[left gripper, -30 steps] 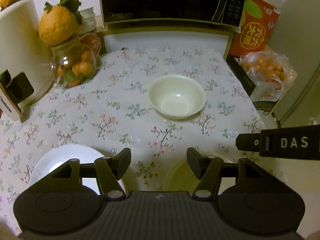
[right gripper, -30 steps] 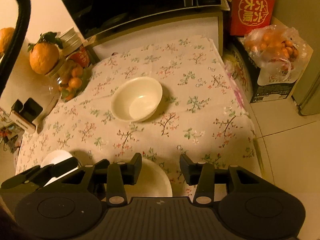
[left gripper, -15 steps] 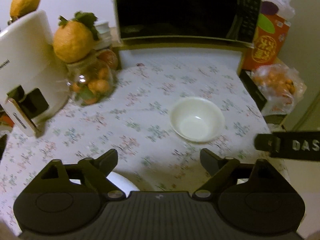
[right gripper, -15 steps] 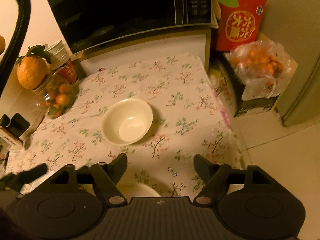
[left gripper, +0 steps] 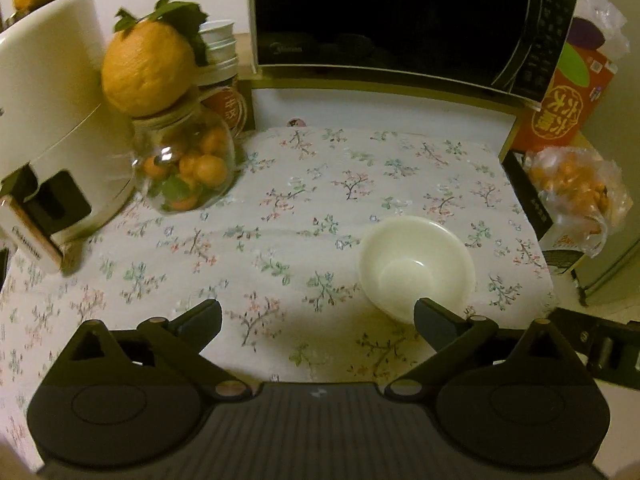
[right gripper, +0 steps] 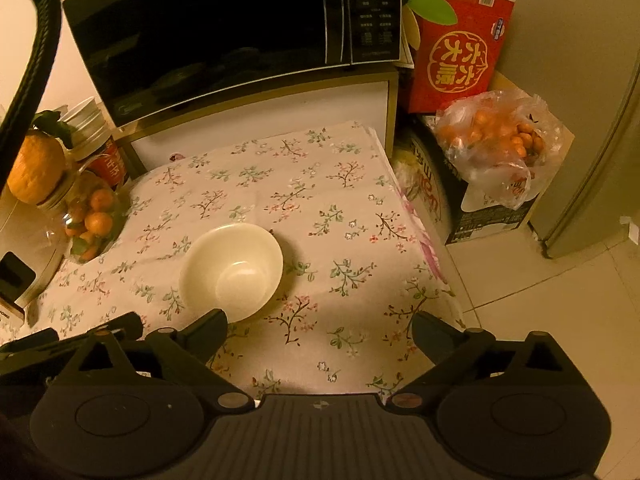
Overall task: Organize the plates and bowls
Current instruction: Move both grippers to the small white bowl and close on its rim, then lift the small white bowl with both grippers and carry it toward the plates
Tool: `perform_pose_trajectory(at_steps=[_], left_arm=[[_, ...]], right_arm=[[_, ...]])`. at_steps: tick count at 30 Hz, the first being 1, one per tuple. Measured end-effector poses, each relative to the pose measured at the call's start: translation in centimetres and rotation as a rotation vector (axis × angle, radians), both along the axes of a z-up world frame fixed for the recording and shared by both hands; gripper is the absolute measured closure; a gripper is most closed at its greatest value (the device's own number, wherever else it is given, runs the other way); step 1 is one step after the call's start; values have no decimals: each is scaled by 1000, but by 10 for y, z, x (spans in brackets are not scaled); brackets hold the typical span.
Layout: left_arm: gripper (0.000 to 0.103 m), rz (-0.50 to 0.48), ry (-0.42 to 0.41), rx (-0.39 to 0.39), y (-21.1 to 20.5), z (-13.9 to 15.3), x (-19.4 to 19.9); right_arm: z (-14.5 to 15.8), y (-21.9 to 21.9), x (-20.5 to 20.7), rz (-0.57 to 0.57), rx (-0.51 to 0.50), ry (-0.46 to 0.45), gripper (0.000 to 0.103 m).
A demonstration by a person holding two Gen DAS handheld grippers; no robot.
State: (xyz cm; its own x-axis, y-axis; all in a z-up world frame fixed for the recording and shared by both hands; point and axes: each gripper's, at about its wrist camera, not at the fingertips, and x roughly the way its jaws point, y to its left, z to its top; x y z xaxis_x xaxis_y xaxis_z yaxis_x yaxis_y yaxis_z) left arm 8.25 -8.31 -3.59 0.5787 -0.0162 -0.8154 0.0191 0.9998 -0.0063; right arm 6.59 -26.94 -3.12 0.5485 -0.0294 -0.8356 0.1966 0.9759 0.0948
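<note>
Flowered tablecloth [left gripper: 320, 200] covered the whole work surface, microwave [left gripper: 392, 20] at the far edge, fruit jar [left gripper: 184, 168] far left. Only dish in sight was one cream bowl [right gripper: 232, 270], upright, sitting on the cloth; no plate showed in either wrist view. Bowl is round, so no long axis to line up on, just a rim to take. From my left gripper [left gripper: 318, 316] it lay ahead and to the right, near rim just behind my right-side fingertip. From my right gripper [right gripper: 320, 328] it lay ahead and to the left, near rim just behind the left-side fingertip. So it sat between my two hands, about equally near. Both grippers pitched steeply down at the table. Jaws on both had just been opening, stood wide, nothing between them.
</note>
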Motion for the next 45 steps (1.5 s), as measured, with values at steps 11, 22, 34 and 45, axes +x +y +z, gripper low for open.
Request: perform_pose_trajectory(at_steps=[11, 22, 34, 45], left_arm=[[1, 20, 38, -41, 5, -24, 29], [12, -2, 33, -48, -1, -42, 50], [53, -26, 71, -83, -4, -68, 66], [94, -60, 91, -116, -6, -66, 63]], right_arm=[[-14, -24, 17, -38, 29, 31, 5], [-50, -15, 55, -49, 91, 125, 7], [-79, 6, 87, -22, 144, 150, 52], [-77, 19, 87, 32, 185, 145, 97]])
